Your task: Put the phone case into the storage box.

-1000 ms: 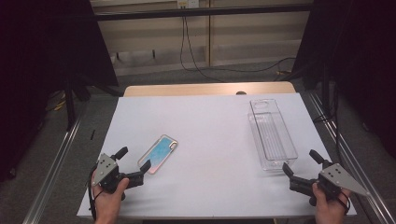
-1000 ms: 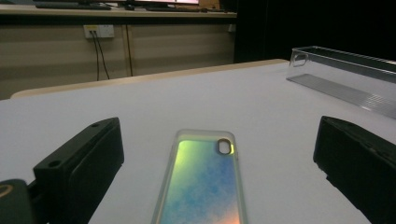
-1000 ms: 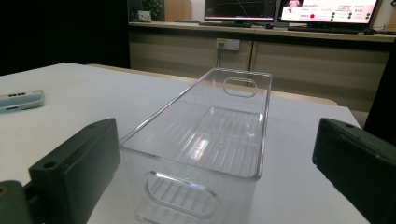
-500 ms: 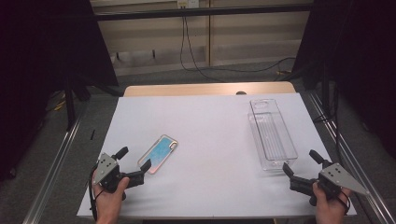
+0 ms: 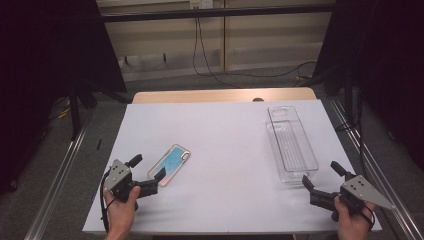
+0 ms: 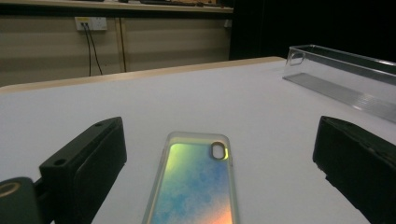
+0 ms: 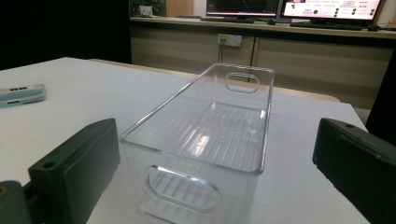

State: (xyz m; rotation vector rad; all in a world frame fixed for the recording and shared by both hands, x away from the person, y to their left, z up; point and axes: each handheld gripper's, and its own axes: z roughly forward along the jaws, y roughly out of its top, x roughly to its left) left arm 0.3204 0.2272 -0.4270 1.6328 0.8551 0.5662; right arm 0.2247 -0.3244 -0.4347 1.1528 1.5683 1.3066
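The phone case (image 5: 170, 164) lies flat on the white table (image 5: 225, 145), in its near left part, its length running on a slant from the near left toward the far right. Its back faces up, a shimmering blue and green with a warm orange patch at the near end, and the camera cut-out (image 6: 217, 150) sits at the far end. In the left gripper view the case runs up the middle between the two black jaws, with bare table on either side of it, so the pads are not pressing on it. The left gripper (image 5: 148, 173) rests low at the case's near end, held in a hand (image 5: 120, 202) that comes in from the bottom edge; its jaws are spread apart, though they have just been closing a little, with the case's near end between them.

Well apart, on the right side of the table, stands a clear plastic bin (image 5: 291, 143), long and narrow, empty, with a handle slot in each short wall. The right gripper (image 5: 320, 180) sits just before the bin's near end, its jaws released and standing wide, the bin's short wall in line with the gap between them and untouched. Beyond the table's far edge, cables (image 5: 210, 55) hang down a pale wall
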